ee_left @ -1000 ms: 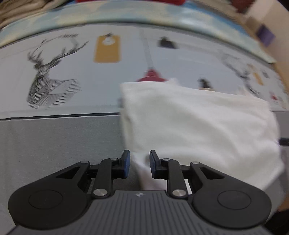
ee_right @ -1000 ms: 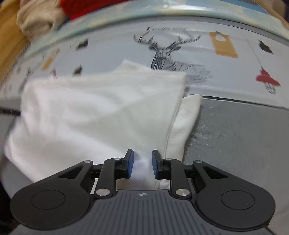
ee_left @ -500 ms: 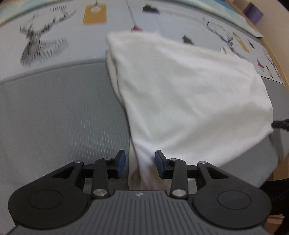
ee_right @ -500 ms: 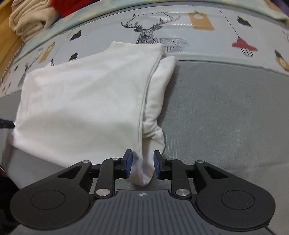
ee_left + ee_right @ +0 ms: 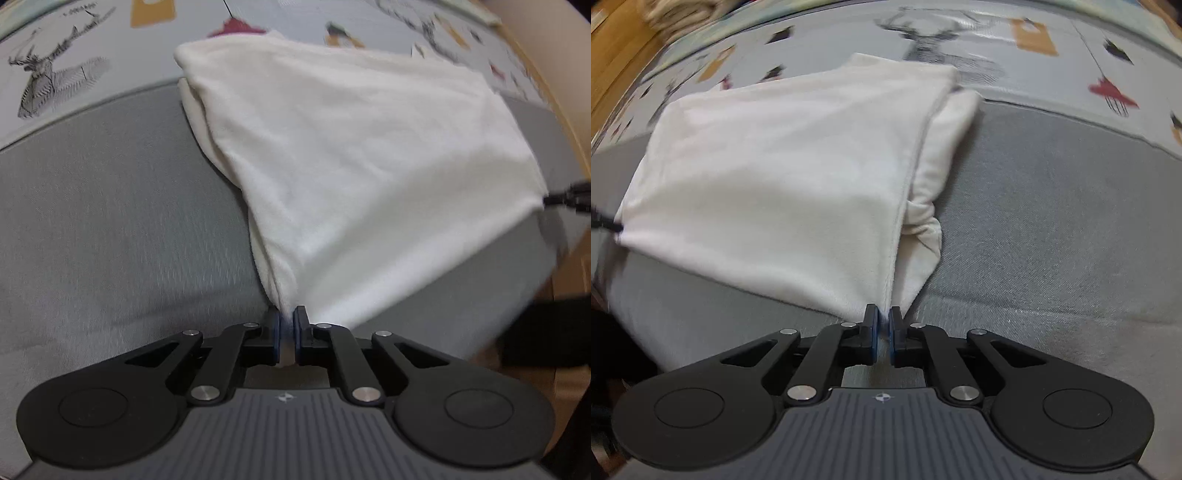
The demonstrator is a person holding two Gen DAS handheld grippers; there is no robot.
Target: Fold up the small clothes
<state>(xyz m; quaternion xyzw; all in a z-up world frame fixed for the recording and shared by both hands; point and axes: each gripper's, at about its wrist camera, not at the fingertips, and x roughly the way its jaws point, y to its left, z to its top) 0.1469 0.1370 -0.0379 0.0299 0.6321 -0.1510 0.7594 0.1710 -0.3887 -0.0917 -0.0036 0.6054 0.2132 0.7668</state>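
Note:
A white folded garment [image 5: 351,147] lies on the grey bedcover [image 5: 110,229], its far edge on the printed sheet. My left gripper [image 5: 287,321] is shut on its near left corner, and the cloth rises taut from the jaws. My right gripper [image 5: 882,319] is shut on the near right corner of the same garment [image 5: 783,170], where a side seam and a bunched tucked layer [image 5: 923,225] meet. The right gripper's tip shows at the right edge of the left wrist view [image 5: 569,195]. The left gripper's tip shows at the left edge of the right wrist view [image 5: 605,223].
A pale sheet printed with deer [image 5: 48,85], tags and lamps [image 5: 1112,96] covers the far part of the bed. A beige cloth pile [image 5: 679,14] lies at the far left corner. Wooden surfaces show at the left edge [image 5: 613,55] and at the right [image 5: 569,266].
Both grippers have closed on the garment's near corners; half a second ago both stood open around the cloth. The near edge is now pulled taut toward me.

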